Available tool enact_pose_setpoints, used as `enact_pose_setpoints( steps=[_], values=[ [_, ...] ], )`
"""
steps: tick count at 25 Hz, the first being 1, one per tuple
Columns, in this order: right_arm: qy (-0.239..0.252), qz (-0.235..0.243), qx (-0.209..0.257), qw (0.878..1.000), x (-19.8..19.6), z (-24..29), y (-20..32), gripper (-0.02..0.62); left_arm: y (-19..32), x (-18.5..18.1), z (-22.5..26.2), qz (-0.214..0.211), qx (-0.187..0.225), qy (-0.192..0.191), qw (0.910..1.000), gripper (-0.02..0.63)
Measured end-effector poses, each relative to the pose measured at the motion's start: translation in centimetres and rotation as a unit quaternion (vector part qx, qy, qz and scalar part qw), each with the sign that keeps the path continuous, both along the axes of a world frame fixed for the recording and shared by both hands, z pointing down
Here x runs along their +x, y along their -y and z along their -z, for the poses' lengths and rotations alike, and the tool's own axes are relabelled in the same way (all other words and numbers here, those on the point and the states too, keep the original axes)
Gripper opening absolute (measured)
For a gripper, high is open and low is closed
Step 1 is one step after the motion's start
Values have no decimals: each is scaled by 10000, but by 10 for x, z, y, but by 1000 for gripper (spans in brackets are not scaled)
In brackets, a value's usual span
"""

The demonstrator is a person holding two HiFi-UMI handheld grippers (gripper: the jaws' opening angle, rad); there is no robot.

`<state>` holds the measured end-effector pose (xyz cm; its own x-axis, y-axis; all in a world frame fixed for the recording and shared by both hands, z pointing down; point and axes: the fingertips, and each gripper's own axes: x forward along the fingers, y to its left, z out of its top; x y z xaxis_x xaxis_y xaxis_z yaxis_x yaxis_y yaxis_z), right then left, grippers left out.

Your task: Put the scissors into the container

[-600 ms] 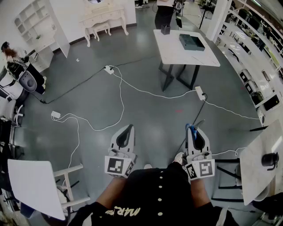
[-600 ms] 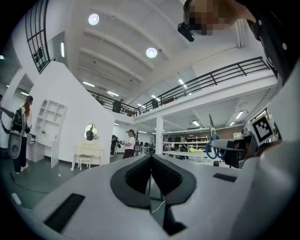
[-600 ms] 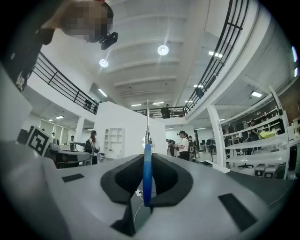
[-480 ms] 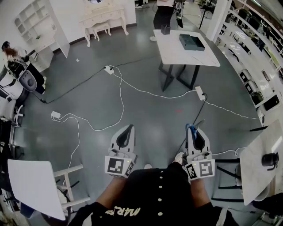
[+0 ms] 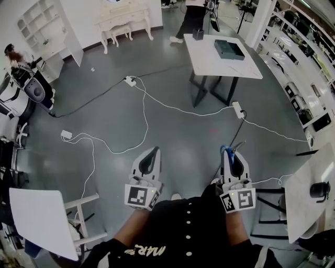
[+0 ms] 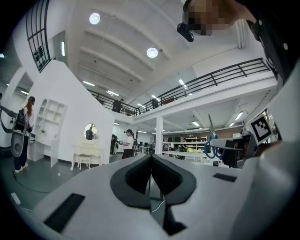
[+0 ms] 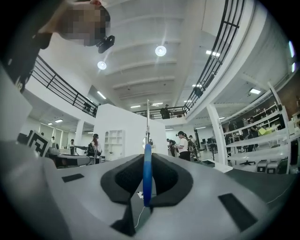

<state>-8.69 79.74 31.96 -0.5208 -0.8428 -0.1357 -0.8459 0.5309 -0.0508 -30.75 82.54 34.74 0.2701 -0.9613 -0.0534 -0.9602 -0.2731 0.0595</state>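
My right gripper (image 5: 231, 154) is held level in front of me, shut on a pair of blue-handled scissors (image 5: 225, 151). In the right gripper view the blue handle (image 7: 147, 173) is pinched edge-on between the black pads and the metal blades point straight up. My left gripper (image 5: 152, 152) is beside it at the same height, shut with nothing in it (image 6: 151, 169). The left gripper view shows the scissors (image 6: 212, 144) off to its right. A dark box (image 5: 229, 49) and a small dark cup (image 5: 197, 34) stand on a white table (image 5: 209, 63) far ahead.
White cables and power strips (image 5: 129, 81) trail across the grey floor between me and the table. A second white table with a black cup (image 5: 319, 189) is at my right, a white chair (image 5: 39, 220) at my left. A person (image 5: 189, 15) stands behind the far table.
Both grippers keep their places and their grip. The view has shifted slightly, and the person behind the far table has taken a step.
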Motion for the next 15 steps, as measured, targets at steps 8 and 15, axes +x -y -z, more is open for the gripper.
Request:
enact_pose_setpoints(
  steps=[8, 15],
  values=[
    [84, -57, -42, 9999, -1, -6, 13, 55, 9, -7, -2, 67, -11, 19, 10000, 26],
    [130, -19, -126, 9998, -2, -9, 47, 55, 39, -10, -5, 120, -104, 13, 9999, 26]
  ],
)
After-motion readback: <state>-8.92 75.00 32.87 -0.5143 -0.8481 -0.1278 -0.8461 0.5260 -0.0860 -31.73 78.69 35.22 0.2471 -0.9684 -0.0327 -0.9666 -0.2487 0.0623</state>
